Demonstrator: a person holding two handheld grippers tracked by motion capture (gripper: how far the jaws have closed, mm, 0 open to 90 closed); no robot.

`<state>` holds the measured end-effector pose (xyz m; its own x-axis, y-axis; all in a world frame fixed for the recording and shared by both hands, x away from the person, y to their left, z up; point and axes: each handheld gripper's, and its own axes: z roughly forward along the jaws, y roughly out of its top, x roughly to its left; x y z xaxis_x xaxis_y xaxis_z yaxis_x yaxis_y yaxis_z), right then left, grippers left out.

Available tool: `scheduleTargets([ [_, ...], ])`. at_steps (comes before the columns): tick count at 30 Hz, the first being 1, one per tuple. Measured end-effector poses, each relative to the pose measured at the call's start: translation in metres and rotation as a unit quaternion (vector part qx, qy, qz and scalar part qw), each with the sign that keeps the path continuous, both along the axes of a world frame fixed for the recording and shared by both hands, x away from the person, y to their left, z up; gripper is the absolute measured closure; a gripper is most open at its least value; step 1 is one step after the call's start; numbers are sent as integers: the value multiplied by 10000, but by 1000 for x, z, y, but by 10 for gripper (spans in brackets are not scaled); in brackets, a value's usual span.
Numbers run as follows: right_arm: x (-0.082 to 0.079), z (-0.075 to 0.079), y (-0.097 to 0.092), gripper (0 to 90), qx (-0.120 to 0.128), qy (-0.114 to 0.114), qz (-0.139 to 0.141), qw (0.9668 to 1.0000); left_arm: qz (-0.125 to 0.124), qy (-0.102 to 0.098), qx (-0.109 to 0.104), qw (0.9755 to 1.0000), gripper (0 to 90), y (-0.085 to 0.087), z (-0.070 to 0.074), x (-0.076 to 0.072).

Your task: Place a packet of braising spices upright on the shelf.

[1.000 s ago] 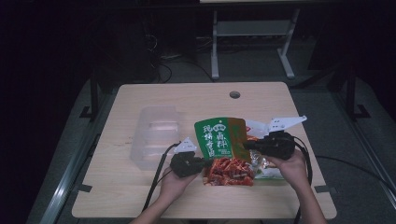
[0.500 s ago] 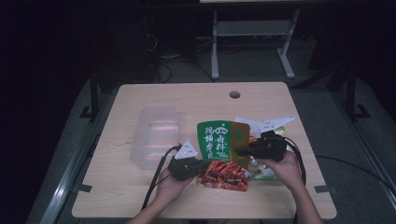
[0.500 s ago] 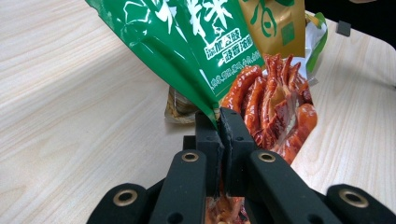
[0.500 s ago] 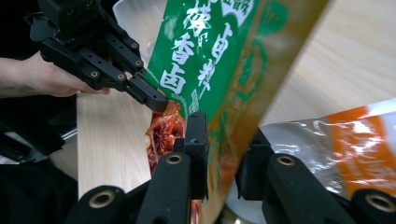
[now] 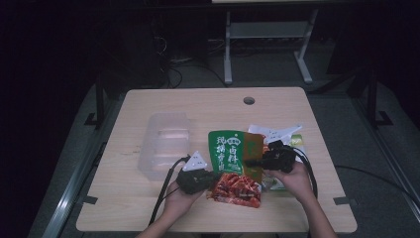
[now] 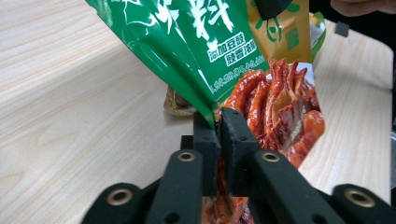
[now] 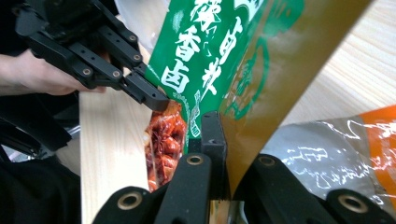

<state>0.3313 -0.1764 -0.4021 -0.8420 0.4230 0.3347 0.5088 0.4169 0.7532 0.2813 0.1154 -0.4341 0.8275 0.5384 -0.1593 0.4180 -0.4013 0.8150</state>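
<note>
The green snack packet [image 5: 234,154] bears large white Chinese characters, among them 香卤 in the right gripper view; smaller print below is too fine to read. It has an ochre side band and a lower panel picturing glossy red meat. In the high view it sits at lower centre of the wooden table [image 5: 198,106]. The left gripper [image 6: 219,122] is clamped on its lower edge; the right gripper [image 7: 215,122] pinches the ochre side. The right gripper view shows a silvery-orange wrapper [image 7: 345,144] at lower right.
</note>
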Motion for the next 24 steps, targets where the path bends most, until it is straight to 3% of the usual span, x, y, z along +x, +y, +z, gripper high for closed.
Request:
scheduleTargets([
  [2,-2,2,-1,896,101,-24,16,9999,30,38,-52,10000,796,2,1,-1],
  [10,-17,19,-3,899,408,-208,102,9989,18,-17,102,9999,651,5,4,-13],
  [17,-31,46,7,900,241,-655,176,9974,94,-70,172,9998,581,13,2,-18],
  [24,-29,69,10,900,398,-808,122,9959,172,-82,219,9996,552,22,-5,-22],
])
